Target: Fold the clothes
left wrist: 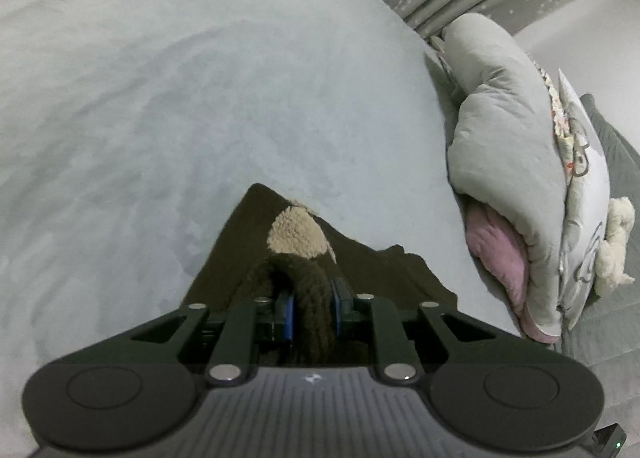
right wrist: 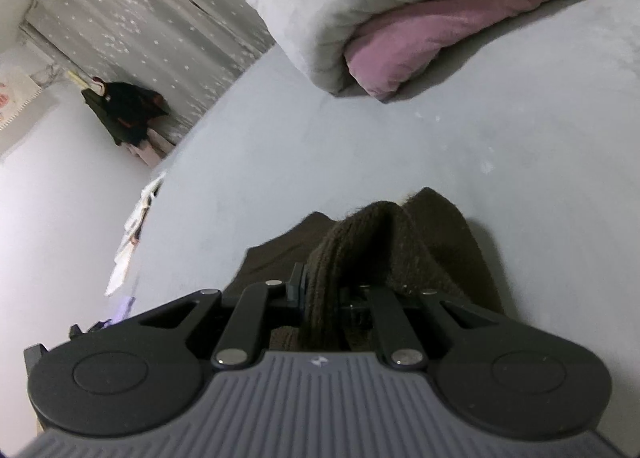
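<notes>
A dark brown knit garment [left wrist: 240, 250] with a tan fleecy patch [left wrist: 296, 232] hangs over the grey bed sheet [left wrist: 200, 98]. My left gripper [left wrist: 313, 298] is shut on a thick ribbed fold of the garment, which fills the gap between the blue pads. In the right wrist view the same brown garment [right wrist: 432, 242] bunches up in front of my right gripper [right wrist: 324, 294]. That gripper is shut on another ribbed fold. Both fingertips are mostly hidden by the cloth.
A folded grey and pink quilt [left wrist: 508, 162] lies at the right side of the bed, with printed pillows [left wrist: 584, 162] and a white plush toy [left wrist: 616, 242] behind it. Star-patterned curtains [right wrist: 140, 30] hang at the back. Dark clothes [right wrist: 124, 110] hang by the wall.
</notes>
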Demonstrator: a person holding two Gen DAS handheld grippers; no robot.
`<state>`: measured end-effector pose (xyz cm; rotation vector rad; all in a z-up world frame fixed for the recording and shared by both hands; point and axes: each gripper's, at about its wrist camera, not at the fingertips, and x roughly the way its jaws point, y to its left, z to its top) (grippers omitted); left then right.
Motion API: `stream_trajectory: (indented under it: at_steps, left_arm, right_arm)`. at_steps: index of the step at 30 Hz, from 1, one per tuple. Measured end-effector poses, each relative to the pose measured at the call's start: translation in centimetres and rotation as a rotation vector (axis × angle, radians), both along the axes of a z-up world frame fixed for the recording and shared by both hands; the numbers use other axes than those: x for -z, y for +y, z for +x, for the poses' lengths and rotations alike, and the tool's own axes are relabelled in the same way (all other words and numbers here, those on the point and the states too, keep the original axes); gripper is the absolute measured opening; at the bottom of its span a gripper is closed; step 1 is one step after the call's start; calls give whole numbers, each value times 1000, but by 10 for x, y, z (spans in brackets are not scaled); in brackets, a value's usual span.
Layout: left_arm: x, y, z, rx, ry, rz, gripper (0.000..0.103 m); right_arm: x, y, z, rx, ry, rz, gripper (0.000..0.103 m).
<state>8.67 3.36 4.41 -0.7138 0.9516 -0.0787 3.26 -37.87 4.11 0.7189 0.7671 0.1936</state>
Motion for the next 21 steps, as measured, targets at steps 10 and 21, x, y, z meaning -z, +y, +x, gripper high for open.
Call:
stream_trajectory:
  at_steps: [10,21]
  left_arm:
    - [0,0,23,-30,24,-47,22]
    - [10,1,36,-85,44,-89,25]
  right_arm:
    - [8,-13,15,30,9,86,20]
    - [15,-16,33,114,47,106,22]
